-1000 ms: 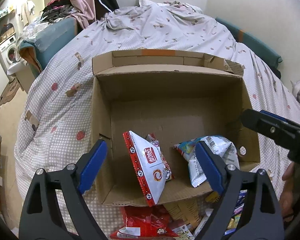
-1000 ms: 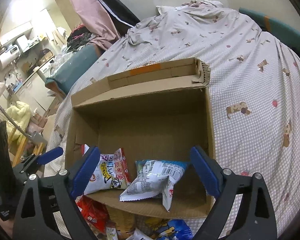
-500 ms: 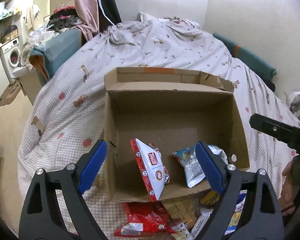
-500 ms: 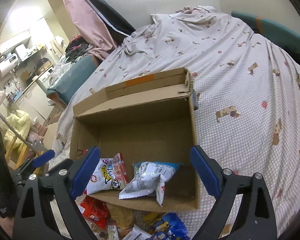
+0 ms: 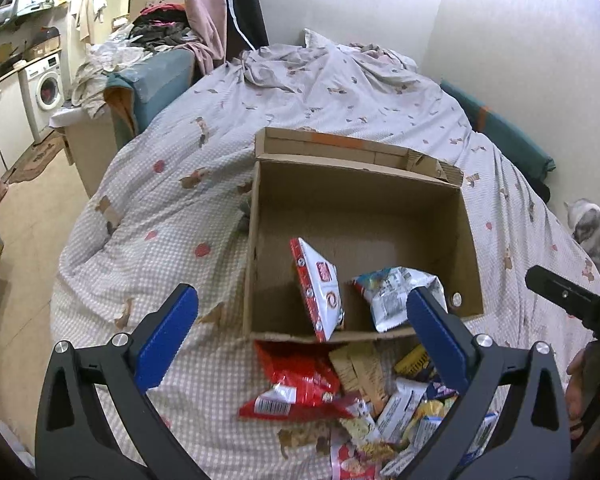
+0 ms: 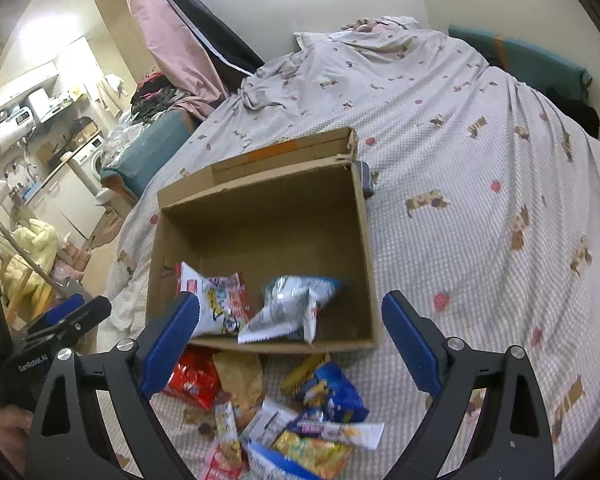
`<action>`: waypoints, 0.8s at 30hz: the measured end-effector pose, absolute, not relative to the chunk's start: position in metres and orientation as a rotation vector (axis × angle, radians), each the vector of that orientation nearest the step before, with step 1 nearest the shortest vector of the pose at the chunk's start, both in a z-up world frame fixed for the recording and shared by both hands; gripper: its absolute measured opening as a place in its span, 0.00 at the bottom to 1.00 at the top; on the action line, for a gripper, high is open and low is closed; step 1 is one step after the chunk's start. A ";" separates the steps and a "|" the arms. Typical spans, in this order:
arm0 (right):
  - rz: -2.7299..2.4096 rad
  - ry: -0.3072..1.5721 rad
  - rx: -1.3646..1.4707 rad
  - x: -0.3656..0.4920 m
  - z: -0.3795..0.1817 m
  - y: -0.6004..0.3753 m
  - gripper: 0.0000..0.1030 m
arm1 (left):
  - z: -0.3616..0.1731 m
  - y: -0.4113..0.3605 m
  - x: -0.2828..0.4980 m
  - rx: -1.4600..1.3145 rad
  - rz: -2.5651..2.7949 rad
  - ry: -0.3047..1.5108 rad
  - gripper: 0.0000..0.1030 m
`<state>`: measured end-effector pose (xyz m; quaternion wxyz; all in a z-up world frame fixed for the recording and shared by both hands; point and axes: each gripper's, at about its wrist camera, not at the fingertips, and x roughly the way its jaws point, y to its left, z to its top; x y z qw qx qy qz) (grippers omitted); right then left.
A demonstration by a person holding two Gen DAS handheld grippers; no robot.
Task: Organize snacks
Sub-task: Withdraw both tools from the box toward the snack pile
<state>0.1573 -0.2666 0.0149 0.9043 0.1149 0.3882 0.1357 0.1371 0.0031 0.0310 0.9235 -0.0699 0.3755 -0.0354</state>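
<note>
An open cardboard box (image 5: pixel 470 240) (image 6: pixel 366 248) lies on the bed. Inside it are a white-and-red snack bag (image 5: pixel 318 292) (image 6: pixel 216 300) and a silver-and-blue snack bag (image 5: pixel 392 296) (image 6: pixel 288 308). A pile of loose snacks lies in front of the box, among them a red bag (image 5: pixel 300 384) (image 6: pixel 194 380) and a blue bag (image 6: pixel 332 394). My left gripper (image 5: pixel 300 332) is open and empty, above the box's near edge. My right gripper (image 6: pixel 292 336) is open and empty, above the near edge too.
The bed has a checked cover (image 5: pixel 160 208) with small prints. A cat (image 5: pixel 592 232) lies at the right edge of the bed. A teal sofa arm (image 5: pixel 156 80) and a washing machine (image 5: pixel 46 88) stand to the left. The right gripper's body (image 5: pixel 572 304) shows in the left view.
Both grippers have pulled back and up from the box, so the box looks smaller and the snack pile in front of it has come into view. Both stay open and empty.
</note>
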 end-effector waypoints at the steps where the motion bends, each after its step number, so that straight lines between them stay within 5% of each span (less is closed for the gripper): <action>1: 0.281 0.805 0.242 0.151 0.014 -0.268 0.92 | 0.032 0.004 0.132 -0.140 -0.069 0.769 1.00; 24: 0.272 1.051 0.291 0.098 -0.043 -0.281 0.92 | -0.014 0.030 0.077 -0.194 0.055 0.976 1.00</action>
